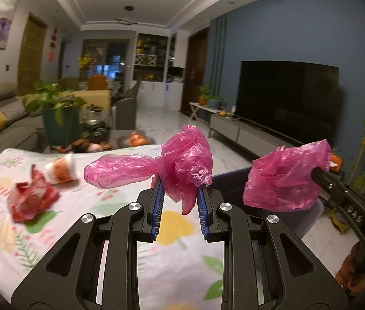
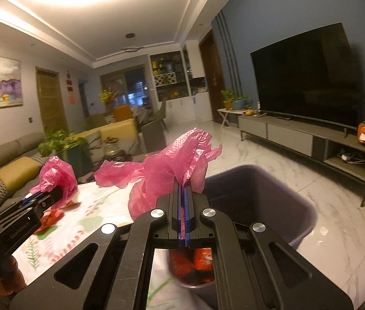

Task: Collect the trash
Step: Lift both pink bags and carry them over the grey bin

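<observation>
Trash on the table: a crumpled red wrapper (image 1: pixel 31 199) and a tipped paper cup (image 1: pixel 62 171) lie on the floral tablecloth (image 1: pixel 172 271), off to the left of both tools and nearest the left one.

Left gripper (image 1: pixel 179 193): fingers part-spread with blue pads showing, yet a bunch of the pink plastic bag (image 1: pixel 182 165) sits pinched between their tips; a puffed length of the bag trails leftward toward the cup.

Right gripper (image 2: pixel 183 193): pressed tight together on another fold of the pink bag (image 2: pixel 172 165), with film caught down the seam between the pads.

Bag axis: it appears to stretch sideways from one tool to the other, so I'd guess the two pinches are meant to pull its mouth apart.

Purple bin (image 2: pixel 272 196): just right of the table's edge, under and beyond the right tool; something red (image 2: pixel 195 266) already lies inside.

Key relation: trash left, bin right, bag held up between them.

Left wrist view only: the loose wrapper and cup.

Right wrist view only: the bin's open interior and its contents.
</observation>
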`<state>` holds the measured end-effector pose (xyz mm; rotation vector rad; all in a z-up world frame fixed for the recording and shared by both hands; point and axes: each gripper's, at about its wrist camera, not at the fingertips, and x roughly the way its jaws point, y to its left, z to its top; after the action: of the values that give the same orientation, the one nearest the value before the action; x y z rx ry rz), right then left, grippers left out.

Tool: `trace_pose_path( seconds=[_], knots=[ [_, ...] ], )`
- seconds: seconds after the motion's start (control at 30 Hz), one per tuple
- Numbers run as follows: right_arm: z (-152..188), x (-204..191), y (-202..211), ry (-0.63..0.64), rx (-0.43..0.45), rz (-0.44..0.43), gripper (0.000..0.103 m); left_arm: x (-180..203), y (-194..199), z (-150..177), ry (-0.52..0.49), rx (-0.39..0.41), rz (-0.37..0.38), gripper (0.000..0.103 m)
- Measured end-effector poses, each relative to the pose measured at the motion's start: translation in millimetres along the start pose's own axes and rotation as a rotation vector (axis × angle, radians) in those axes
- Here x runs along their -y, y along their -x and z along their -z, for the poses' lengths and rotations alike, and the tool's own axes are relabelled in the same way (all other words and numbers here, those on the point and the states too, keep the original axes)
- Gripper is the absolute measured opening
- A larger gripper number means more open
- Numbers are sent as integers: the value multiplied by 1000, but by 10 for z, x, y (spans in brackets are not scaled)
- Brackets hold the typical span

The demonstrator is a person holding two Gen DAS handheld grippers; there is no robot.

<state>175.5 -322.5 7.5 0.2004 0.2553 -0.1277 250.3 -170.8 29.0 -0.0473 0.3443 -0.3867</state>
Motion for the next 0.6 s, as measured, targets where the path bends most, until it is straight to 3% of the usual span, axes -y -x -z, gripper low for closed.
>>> trace_pose_path(
  seconds=[0.3,0.6],
  knots=[
    [-42,307,-73,7,24,104,3,438,-309,8,-16,-3,114,23],
    [-12,468,-97,-14,29,133,3,683,-587,92,-58,-16,181,23]
  ],
)
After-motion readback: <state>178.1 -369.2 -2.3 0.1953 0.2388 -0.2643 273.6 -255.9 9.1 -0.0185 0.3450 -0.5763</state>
